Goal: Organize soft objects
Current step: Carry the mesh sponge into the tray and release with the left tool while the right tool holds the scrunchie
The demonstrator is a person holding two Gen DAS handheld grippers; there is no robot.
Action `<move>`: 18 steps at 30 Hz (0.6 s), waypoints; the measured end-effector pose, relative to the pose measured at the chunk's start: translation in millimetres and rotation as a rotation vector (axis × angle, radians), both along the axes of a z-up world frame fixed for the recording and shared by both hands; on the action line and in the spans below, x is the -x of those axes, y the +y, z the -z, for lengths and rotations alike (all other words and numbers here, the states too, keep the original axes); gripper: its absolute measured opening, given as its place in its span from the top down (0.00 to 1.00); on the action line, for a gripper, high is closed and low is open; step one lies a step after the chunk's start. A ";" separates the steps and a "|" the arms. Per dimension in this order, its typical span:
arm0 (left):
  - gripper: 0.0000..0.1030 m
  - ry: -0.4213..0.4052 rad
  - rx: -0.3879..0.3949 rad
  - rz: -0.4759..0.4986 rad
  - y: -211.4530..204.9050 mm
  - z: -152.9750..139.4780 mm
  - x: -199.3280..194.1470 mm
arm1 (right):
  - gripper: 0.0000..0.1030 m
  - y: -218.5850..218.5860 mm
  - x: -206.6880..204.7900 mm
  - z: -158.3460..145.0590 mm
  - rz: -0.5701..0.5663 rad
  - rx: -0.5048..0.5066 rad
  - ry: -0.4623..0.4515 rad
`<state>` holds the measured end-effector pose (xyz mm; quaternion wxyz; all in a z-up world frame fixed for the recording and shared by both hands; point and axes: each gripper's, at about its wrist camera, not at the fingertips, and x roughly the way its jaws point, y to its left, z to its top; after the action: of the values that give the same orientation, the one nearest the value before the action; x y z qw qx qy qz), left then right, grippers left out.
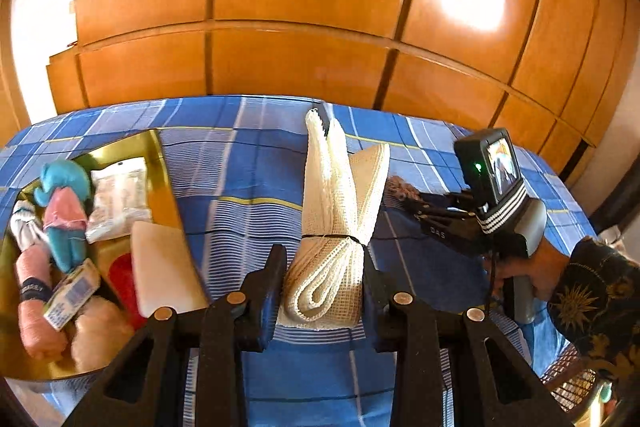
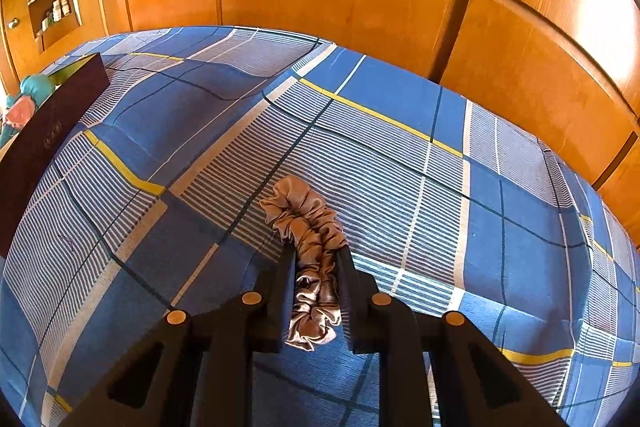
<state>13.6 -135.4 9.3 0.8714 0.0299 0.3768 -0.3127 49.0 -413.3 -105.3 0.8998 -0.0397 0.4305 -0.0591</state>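
Observation:
My left gripper (image 1: pixel 322 259) is shut on a bundle of white mesh cloth (image 1: pixel 332 227) tied with a dark band, held above the blue checked bedspread (image 1: pixel 248 167). Its loose ends stick out past the fingertips. To the left lies a gold-lined box (image 1: pixel 160 183) holding a teal and pink plush toy (image 1: pixel 66 211), a pink yarn roll (image 1: pixel 34 303), a white pad (image 1: pixel 162 267) and a wrapped packet (image 1: pixel 120 199). My right gripper (image 2: pixel 314 253) is shut on a beige satin scrunchie (image 2: pixel 308 227) just over the bedspread (image 2: pixel 400 163); it also shows at the right in the left wrist view (image 1: pixel 404 197).
A person's hand and patterned sleeve (image 1: pixel 596 291) hold the right gripper. Orange wooden wardrobe doors (image 1: pixel 320 7) stand behind the bed. The box's dark outer wall (image 2: pixel 44 143) rises at the left edge of the right wrist view. Wall shelves (image 2: pixel 52 3) hold small items.

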 end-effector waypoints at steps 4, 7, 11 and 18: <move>0.67 0.014 0.036 -0.079 36.5 -6.3 -10.9 | 0.82 1.1 -0.1 -0.3 0.001 0.009 0.002; 0.67 0.041 0.075 -0.172 75.1 -8.1 -22.9 | 0.82 2.1 0.4 0.1 0.001 0.013 0.004; 0.67 0.093 0.114 -0.331 134.0 -3.1 -43.2 | 0.82 3.1 0.2 0.0 0.000 0.021 0.007; 0.67 0.174 0.127 -0.520 201.1 22.3 -65.7 | 0.82 4.4 -1.2 -0.3 0.000 0.035 0.015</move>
<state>79.4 65.7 -13.0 0.8868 -0.1495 0.4251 -0.1028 50.2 -408.9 -105.0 0.8957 -0.0559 0.4362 -0.0662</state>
